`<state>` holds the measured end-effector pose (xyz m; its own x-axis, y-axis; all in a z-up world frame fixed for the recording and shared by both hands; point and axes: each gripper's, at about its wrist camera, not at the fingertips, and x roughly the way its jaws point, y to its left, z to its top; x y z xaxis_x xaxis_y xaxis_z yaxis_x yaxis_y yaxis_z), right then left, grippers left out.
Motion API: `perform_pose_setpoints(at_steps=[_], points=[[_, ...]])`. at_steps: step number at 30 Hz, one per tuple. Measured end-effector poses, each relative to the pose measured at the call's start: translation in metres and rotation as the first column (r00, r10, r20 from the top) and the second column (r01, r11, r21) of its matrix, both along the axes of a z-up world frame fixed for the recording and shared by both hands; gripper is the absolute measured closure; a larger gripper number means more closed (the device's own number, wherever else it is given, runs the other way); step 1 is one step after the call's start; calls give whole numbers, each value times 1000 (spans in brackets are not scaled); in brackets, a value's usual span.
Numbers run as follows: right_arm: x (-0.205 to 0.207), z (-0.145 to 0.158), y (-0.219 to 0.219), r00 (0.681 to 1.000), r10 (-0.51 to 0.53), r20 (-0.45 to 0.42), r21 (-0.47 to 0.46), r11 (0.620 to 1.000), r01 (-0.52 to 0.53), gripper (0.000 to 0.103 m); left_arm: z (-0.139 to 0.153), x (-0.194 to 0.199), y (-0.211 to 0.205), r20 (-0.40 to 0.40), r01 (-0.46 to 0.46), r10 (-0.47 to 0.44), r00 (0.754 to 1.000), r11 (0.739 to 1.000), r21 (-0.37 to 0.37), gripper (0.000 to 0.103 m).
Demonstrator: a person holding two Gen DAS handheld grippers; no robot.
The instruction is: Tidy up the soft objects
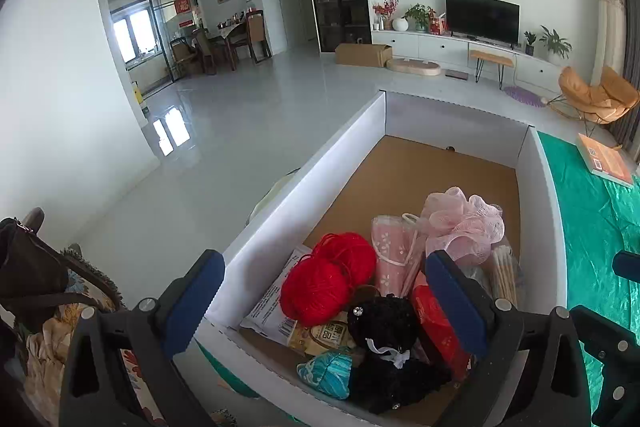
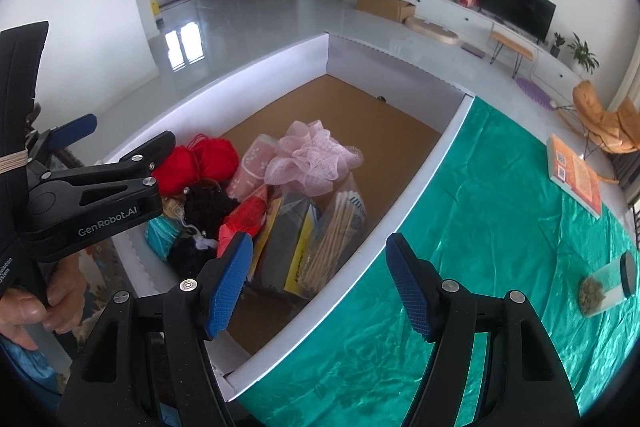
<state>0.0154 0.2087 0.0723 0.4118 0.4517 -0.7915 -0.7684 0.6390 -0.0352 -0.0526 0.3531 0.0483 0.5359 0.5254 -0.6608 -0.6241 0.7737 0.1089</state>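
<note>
Both grippers hanging empty over the box (image 1: 304, 163), jaws apart: left gripper (image 1: 320, 291) above the pile, right gripper (image 2: 320, 283) straddling the box's wall at 6 o'clock. Red yarn (image 1: 328, 279) sitting at 9 o'clock of the pink loofah (image 1: 464, 223), black knit (image 1: 384, 323) below them. Jar (image 2: 608, 283) lying on the green cloth (image 2: 480, 227), 3 o'clock of the box.

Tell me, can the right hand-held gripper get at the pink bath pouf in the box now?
Probably yes. The right hand-held gripper is open and empty, and the pouf lies on top of the pile in the box, with nothing over it.
</note>
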Motion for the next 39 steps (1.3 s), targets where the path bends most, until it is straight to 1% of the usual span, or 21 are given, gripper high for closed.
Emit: perform_pose_setpoints(at_steps=[16, 39], points=[[1, 3, 2, 1000, -12, -4, -7, 1000, 12, 30, 3, 2, -2, -3, 16, -16, 1000, 1000, -13, 3], [6, 1, 6, 1000, -23, -9, -14, 1000, 23, 30, 3, 2, -2, -7, 14, -14, 1000, 1000, -10, 3]])
